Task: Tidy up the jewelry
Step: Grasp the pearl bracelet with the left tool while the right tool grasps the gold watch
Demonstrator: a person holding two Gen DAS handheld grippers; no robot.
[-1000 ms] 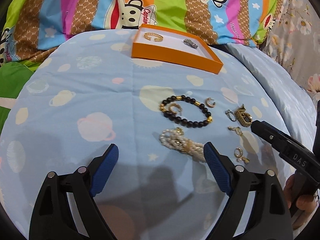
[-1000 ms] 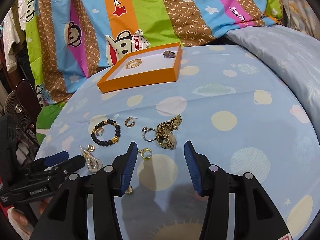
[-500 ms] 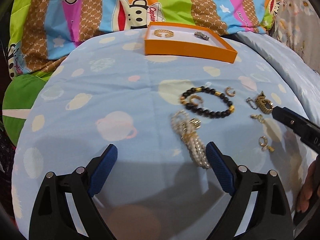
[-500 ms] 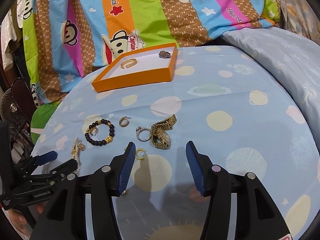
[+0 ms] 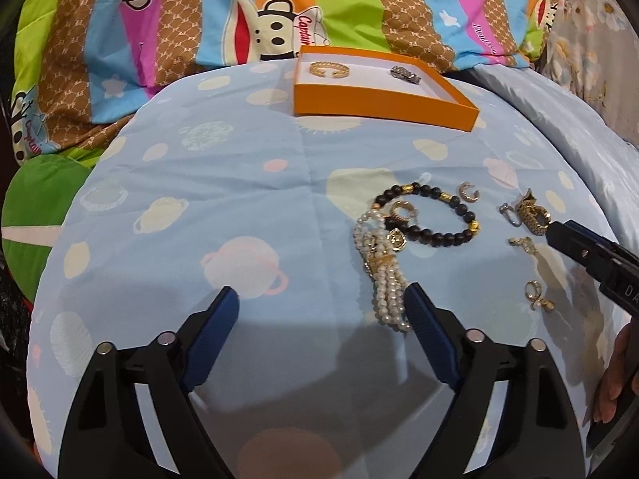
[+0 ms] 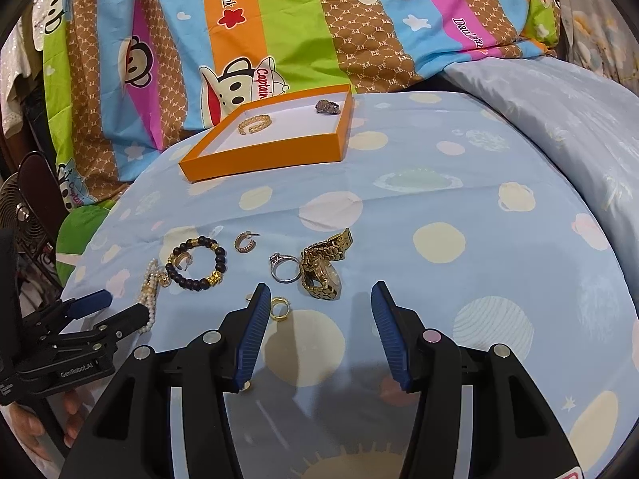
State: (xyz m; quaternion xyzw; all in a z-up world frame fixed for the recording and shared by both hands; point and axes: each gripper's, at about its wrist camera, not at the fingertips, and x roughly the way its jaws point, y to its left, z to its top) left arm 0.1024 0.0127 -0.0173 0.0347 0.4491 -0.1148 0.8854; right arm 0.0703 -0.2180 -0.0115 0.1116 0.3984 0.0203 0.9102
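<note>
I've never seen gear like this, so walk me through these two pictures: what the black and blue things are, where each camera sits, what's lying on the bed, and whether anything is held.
No robot here: a person holds a two-fingered tool in each hand, each carrying a camera that looks along its blue-padded fingers. One picture is from the left tool, the other from the right tool.

On the blue bedsheet lie a pearl bracelet, a black bead bracelet, a gold watch, a silver ring and several small gold earrings. An orange tray farther back already holds a gold bangle and a darker piece.

Nothing is held. The left tool's jaws are closing, with the pearls beside one finger, not gripped. The right tool is open, empty.
</note>
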